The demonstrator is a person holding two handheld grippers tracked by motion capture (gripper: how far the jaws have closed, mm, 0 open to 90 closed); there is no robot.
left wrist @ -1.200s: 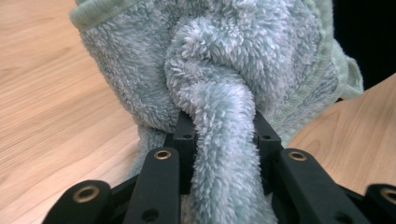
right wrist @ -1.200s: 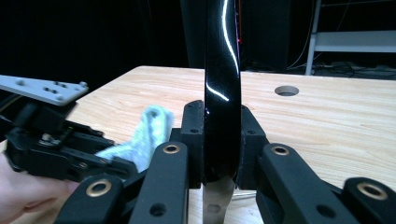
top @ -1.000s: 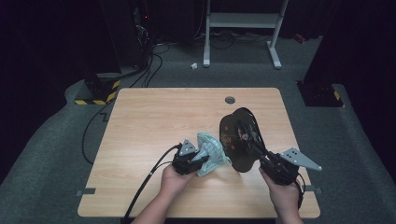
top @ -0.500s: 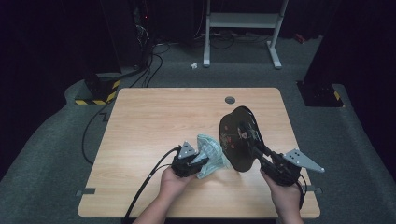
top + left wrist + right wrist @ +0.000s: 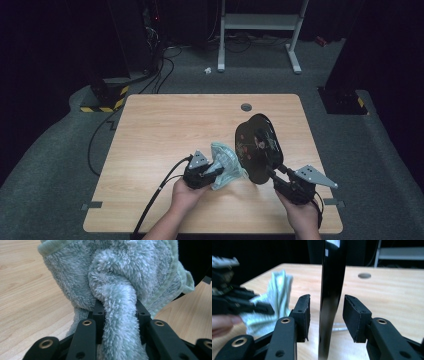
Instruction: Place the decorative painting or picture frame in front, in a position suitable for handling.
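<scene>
At the near edge of the worktop [image 5: 165, 130], the left gripper [image 5: 117, 312] pinches a twisted fold of pale green cloth [image 5: 117, 272]; the bunched rest of the cloth bulges just beyond its fingers [image 5: 98, 315]. The right gripper [image 5: 325, 315] has just been spreading: its fingers [image 5: 303, 312] stand apart on either side of a black plate's [image 5: 331, 290] rim, with a clear gap on each side and neither pad pressing it. The plate stands on edge between them, upright, its lower edge down at the wood. From above, cloth [image 5: 225, 164] and plate [image 5: 257, 147] sit just beside each other, between the two grippers.
</scene>
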